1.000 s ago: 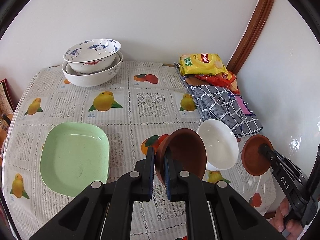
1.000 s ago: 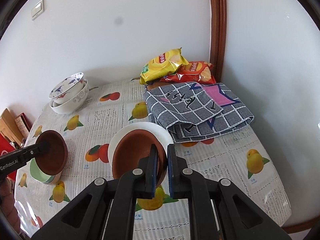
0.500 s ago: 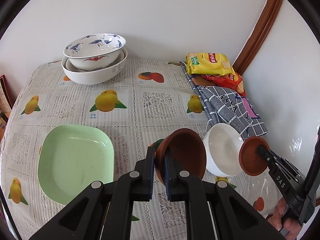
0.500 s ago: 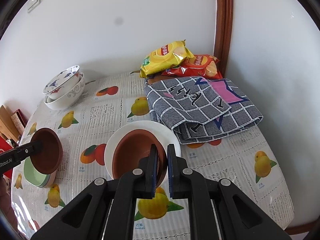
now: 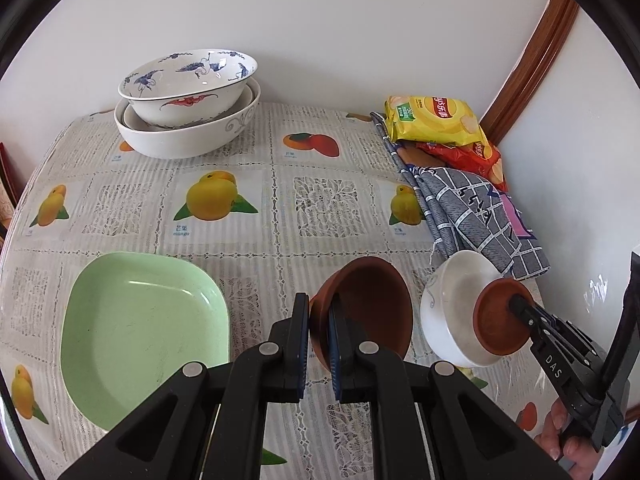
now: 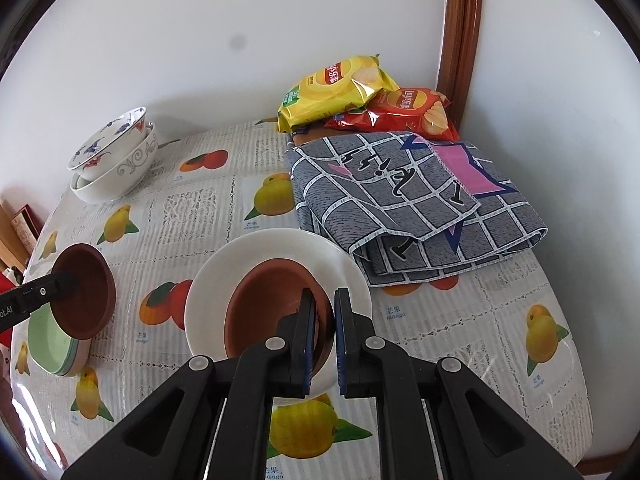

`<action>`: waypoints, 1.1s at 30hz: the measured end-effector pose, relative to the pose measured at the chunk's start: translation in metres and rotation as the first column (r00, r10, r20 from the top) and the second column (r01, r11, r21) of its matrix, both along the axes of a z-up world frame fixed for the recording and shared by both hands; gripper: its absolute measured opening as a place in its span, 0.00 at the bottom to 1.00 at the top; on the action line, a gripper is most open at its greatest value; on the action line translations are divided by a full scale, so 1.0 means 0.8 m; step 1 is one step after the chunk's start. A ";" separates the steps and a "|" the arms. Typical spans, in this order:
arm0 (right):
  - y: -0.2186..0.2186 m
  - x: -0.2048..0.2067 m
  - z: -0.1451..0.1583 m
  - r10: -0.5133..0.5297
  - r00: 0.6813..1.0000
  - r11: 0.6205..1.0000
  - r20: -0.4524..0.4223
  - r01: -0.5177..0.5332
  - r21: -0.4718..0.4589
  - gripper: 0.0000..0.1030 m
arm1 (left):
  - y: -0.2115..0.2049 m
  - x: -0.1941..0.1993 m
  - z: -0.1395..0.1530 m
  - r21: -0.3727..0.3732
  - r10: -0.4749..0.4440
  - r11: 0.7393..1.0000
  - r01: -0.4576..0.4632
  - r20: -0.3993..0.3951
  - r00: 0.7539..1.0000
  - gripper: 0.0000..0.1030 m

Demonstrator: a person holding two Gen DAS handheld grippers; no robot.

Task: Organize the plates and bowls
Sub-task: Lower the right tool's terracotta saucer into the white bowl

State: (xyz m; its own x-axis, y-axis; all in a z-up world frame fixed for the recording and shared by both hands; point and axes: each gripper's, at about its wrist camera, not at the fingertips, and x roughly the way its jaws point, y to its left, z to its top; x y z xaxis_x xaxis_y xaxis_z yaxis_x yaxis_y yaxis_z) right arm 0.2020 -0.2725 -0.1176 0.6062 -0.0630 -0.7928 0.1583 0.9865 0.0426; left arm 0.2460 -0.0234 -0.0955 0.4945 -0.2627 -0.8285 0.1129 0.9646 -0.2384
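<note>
Brown bowl [image 6: 272, 312] | matte, shallow | rim pinched by right claw [image 6: 322, 340]

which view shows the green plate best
The left wrist view: the green plate lies open on the tablecloth, its whole inside visible left of the gripper. In the right wrist view only an edge shows at far left, mostly behind the brown bowl held above it.

Bright, even daylight — soft shadows, sharp focus, fisheye bending, dark corner vignette.
</note>
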 end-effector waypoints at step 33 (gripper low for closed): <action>0.010 0.035 -0.041 0.021 0.997 1.000 -0.079 -0.019 0.019 0.09 | 0.002 0.031 -0.029 0.012 0.008 1.000 -0.007 -0.049 0.999 0.09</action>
State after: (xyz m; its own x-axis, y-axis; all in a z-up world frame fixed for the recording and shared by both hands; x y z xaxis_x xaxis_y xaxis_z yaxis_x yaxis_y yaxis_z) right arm 0.2303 -0.2647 -0.1506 0.5424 -0.0369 -0.8393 0.1421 0.9887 0.0484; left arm 0.2707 -0.0220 -0.1185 0.4549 -0.2494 -0.8549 0.0939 0.9681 -0.2325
